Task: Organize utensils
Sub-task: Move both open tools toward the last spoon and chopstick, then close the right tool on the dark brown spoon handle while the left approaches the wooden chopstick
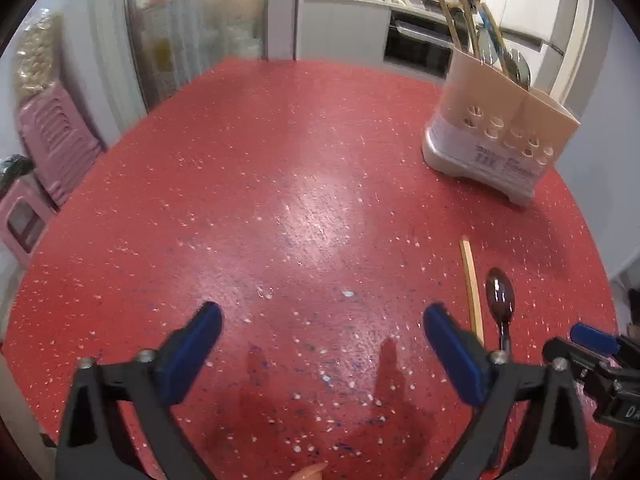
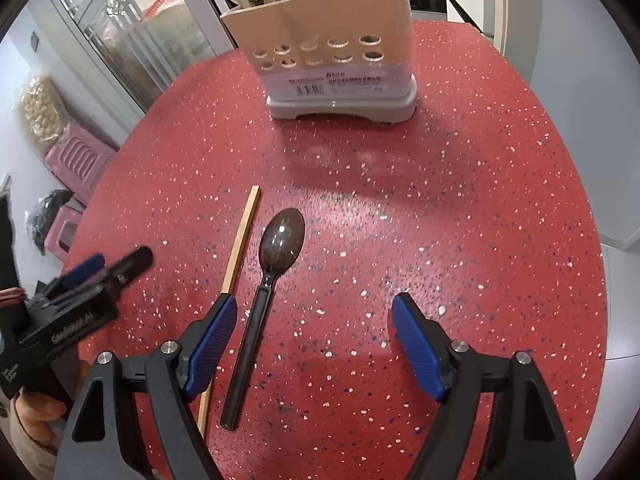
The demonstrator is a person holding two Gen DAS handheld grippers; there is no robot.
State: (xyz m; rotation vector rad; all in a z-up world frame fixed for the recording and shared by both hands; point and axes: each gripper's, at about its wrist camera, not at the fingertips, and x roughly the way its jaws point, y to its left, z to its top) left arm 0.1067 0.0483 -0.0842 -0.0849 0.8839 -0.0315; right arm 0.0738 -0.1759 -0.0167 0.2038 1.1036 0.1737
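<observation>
On a red speckled table (image 2: 460, 208), two hand-held grippers hover over loose utensils. At nine o'clock in the right wrist view, the left gripper (image 2: 116, 260) reaches in from the side; in its own view, the left gripper (image 1: 320, 320) has its jaws spread wide with nothing between them but bare tabletop. Just right of it, one wooden chopstick (image 2: 242, 240) lies flat, running from about seven o'clock up toward eleven. Beside the chopstick, close but apart, lies one dark spoon (image 2: 266, 280), bowl pointing up toward twelve o'clock, handle toward six. The right gripper (image 2: 312, 320) is also wide open and grips nothing; its left finger overlaps the chopstick's lower half, and the spoon handle sits just inside that finger. At twelve o'clock stands one beige utensil holder (image 2: 332, 40) on a grey base, with two rows of round holes and a barcode label on its front. It holds upright utensils: round spoon bowls, apparently three or four, and about three wooden sticks, though blur and overlap make the count uncertain. In the left wrist view, the utensil holder (image 1: 500, 120) stands at two o'clock, well apart from the chopstick (image 1: 472, 288) and spoon (image 1: 500, 300) at four o'clock.
</observation>
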